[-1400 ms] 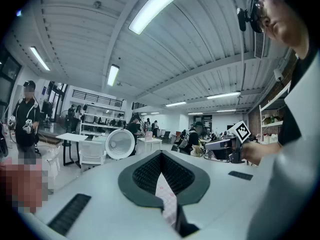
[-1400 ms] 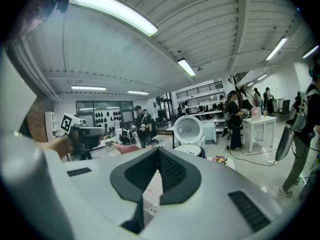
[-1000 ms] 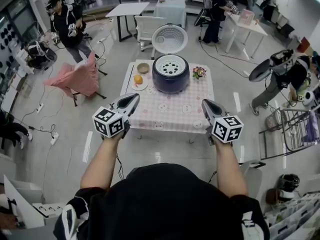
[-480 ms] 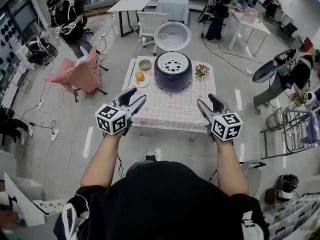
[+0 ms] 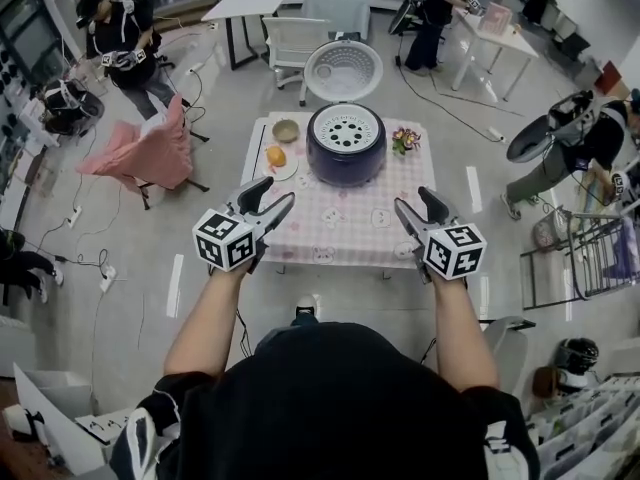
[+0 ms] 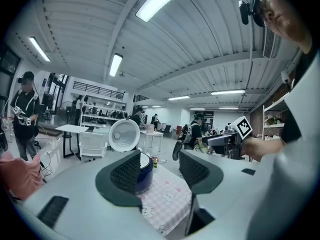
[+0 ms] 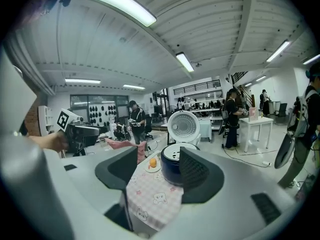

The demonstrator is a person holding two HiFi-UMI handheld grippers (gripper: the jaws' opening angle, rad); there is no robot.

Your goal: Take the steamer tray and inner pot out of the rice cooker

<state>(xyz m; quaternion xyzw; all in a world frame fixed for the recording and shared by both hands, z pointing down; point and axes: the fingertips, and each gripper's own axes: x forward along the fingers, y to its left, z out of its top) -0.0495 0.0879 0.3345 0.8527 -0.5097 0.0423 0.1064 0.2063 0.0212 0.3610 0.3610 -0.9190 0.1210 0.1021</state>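
at the far edge of the table (image 5: 340,230), midway between its far corners, stands the rice cooker (image 5: 346,163), dark blue and upright, its lid (image 5: 343,71) swung open on the far side. the steamer tray (image 5: 346,128) lies flat in the cooker's mouth, holes facing up. it is round, so it has no long axis, and its open side points straight up. the inner pot is under it and does not show (so it likely has to wait for the tray).

the left gripper (image 5: 278,190) and the right gripper (image 5: 414,200) hover over the near edge, well apart from the cooker and both aimed at it. their jaws are opening with nothing between them.

to do the reach well, i would bring both in from opposite sides, pinch the tray's rim and lift straight up, level. they should keep clear of the plate (image 5: 286,172) with the orange (image 5: 276,156) at the cooker's left and the flowers (image 5: 404,141) at its right.
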